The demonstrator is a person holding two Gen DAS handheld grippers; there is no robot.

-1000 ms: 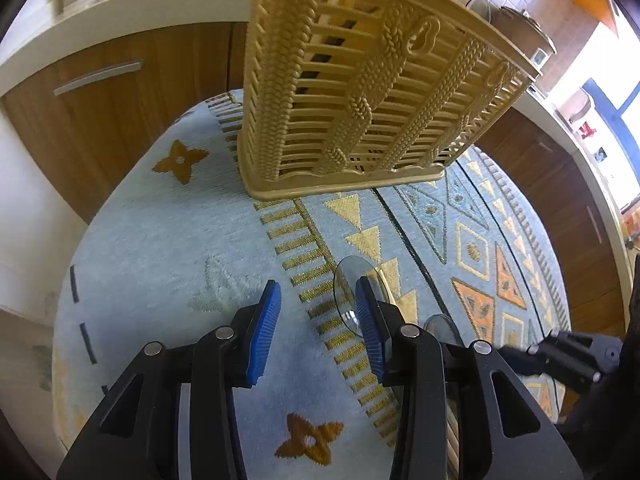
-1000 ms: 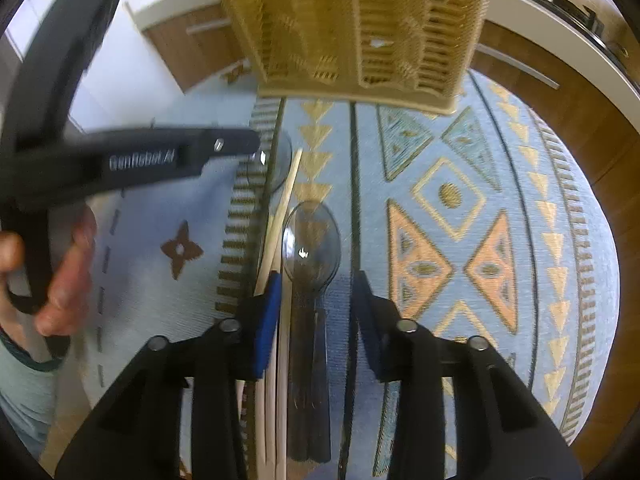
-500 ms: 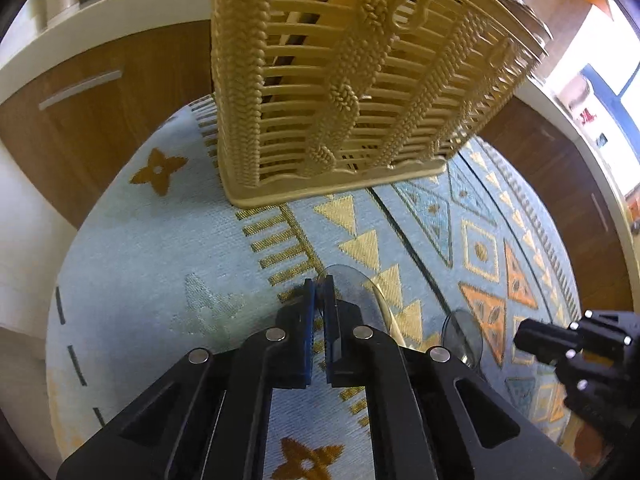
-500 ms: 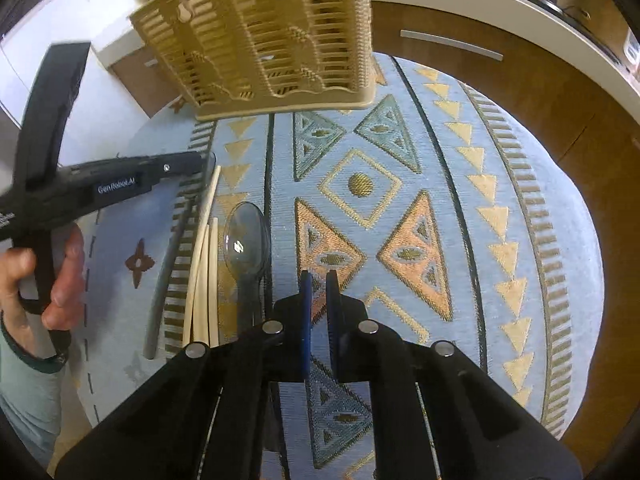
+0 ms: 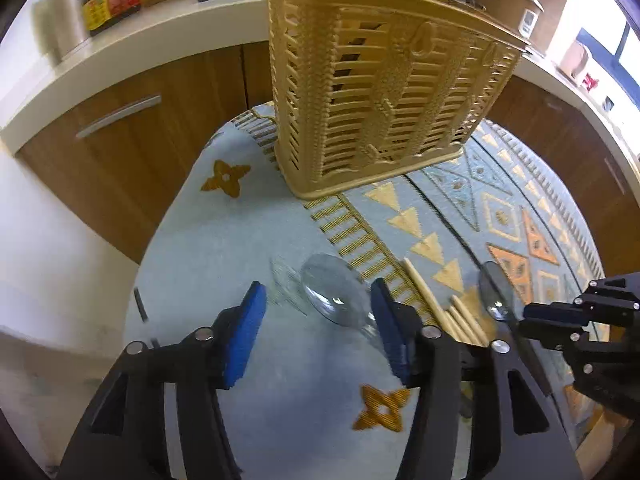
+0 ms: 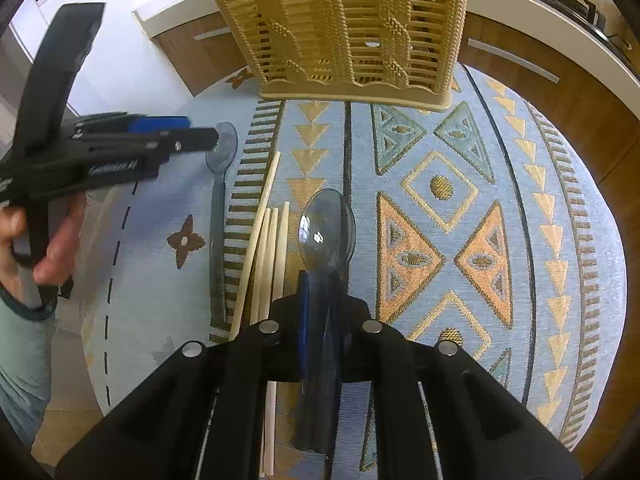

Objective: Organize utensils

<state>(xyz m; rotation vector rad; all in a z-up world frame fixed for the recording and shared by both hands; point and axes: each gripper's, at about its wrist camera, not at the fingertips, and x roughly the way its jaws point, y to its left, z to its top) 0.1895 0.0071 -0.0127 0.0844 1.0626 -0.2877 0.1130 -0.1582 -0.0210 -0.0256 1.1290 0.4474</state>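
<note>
The right claw (image 6: pixel 320 280) is sitting clamped on the handle of a smoky clear plastic spoon (image 6: pixel 327 229), the bowl of it sticking out ahead toward the woven basket (image 6: pixel 352 28). The left claw (image 5: pixel 318 314) is opening, its blue pads standing either side of a second clear spoon (image 5: pixel 334 294) without pressing on it; that spoon is lying on the patterned cloth (image 6: pixel 500 240) that covers the surface, nearer the person than the basket and well apart from it.

To do this step well, I'd say the right hand should be keeping its grip square on the handle, lifting clear of the chopsticks (image 6: pixel 272 248) lying just beside the spoon, then tipping the spoon upright over the basket's open top so it drops in without catching on the rim. The plastic looks thin and slick, so a skewed pinch could let it swivel. The left claw should be lining up along its own spoon's handle rather than across the bowl before closing.

The basket is standing upright at the far edge of the cloth, with the chopsticks and both spoons on the near side of it. Through its slats something dark is showing inside, and a pale stick is poking above the rim, but I cannot tell exactly what it is holding.
</note>
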